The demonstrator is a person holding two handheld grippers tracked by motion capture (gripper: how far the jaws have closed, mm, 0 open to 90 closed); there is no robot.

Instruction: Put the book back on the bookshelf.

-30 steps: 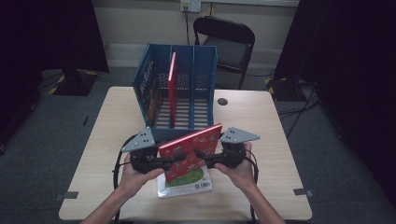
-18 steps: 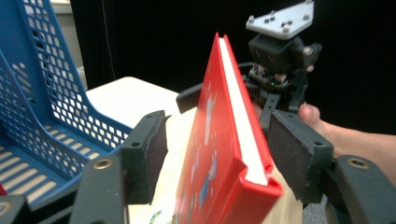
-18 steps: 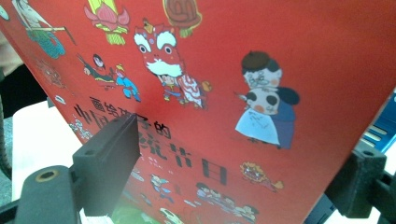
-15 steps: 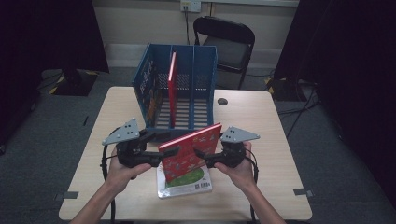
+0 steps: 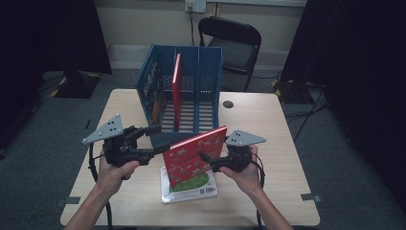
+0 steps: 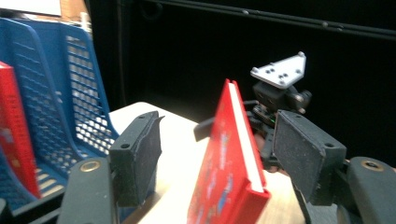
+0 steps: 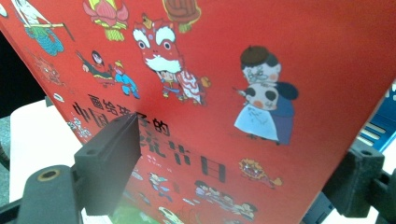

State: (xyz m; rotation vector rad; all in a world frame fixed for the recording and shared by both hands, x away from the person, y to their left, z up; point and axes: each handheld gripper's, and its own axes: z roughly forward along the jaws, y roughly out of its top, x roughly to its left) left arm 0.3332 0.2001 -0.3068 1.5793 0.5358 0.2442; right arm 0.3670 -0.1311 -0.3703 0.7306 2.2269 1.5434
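Black folding chair stands behind the table, grey floor.

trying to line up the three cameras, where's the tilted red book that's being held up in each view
High view: red book at centre, tilted, above a flat book, held by the right gripper.
Left gripper view: edge-on at centre right, between the open jaws, untouched.
Right gripper view: its cover fills the frame.
Shared landmark: blue rack.

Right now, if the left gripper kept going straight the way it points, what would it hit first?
Probably the red book: its edge stands between the left gripper's open jaws, with the right gripper just behind. Depth is hard to judge.
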